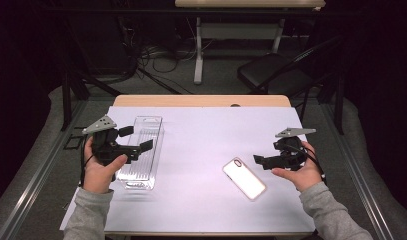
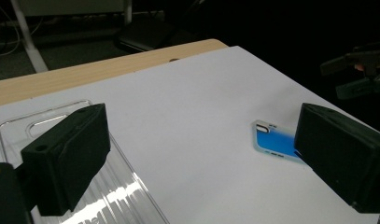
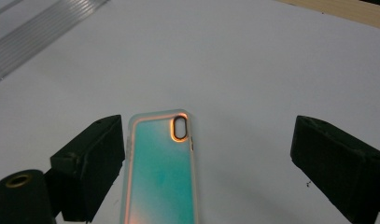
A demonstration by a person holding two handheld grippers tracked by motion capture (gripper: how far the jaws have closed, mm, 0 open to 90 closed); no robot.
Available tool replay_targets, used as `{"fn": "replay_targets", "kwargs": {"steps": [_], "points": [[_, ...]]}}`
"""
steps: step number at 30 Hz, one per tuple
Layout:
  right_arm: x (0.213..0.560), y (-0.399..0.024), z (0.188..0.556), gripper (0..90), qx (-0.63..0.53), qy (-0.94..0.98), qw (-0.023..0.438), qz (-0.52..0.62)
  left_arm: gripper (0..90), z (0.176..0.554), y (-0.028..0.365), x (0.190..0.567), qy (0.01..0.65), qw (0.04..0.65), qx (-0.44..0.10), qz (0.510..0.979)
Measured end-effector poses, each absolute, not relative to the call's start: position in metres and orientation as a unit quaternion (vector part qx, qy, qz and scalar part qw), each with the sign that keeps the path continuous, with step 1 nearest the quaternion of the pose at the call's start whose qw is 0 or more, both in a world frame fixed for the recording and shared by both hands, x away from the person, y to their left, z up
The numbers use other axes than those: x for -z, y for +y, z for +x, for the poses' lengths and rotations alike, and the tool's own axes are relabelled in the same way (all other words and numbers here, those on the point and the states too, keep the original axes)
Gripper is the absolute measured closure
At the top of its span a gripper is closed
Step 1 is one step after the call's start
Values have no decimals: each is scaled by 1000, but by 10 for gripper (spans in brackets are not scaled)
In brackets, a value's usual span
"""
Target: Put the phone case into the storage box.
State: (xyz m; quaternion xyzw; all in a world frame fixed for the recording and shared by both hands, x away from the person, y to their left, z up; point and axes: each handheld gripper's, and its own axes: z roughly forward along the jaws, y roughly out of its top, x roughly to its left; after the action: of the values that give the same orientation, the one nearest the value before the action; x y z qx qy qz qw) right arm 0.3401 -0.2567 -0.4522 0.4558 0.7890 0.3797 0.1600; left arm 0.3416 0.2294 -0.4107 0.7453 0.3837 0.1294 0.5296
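Observation:
A phone case with a pale rim and a camera cutout lies flat on the white sheet, right of centre. My right gripper hovers just right of it, open and holding nothing. In the right gripper view the phone case lies between the wide-apart jaws, close to the left one, and the right gripper is empty. A clear ribbed plastic tray lies lengthwise at the left. My left gripper stands open over it. In the left gripper view the open left gripper frames the tray and the case.
A white sheet covers the wooden table, whose bare far edge shows. A black chair and a second table's legs stand behind, with cables on the floor. The right gripper shows far off in the left gripper view.

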Motion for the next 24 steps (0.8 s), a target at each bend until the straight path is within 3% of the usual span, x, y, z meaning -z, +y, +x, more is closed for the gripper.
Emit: {"fn": "replay_targets", "kwargs": {"steps": [6,17,24], "points": [[450,-251,349,143,-354,801,149,459,46,338,232,408,385,555,-120,728],[449,-238,368,274,-280,842,115,447,55,333,234,413,376,539,-130,743],[455,-229,376,302,-238,856,94,450,90,332,232,414,373,538,-135,744]]}}
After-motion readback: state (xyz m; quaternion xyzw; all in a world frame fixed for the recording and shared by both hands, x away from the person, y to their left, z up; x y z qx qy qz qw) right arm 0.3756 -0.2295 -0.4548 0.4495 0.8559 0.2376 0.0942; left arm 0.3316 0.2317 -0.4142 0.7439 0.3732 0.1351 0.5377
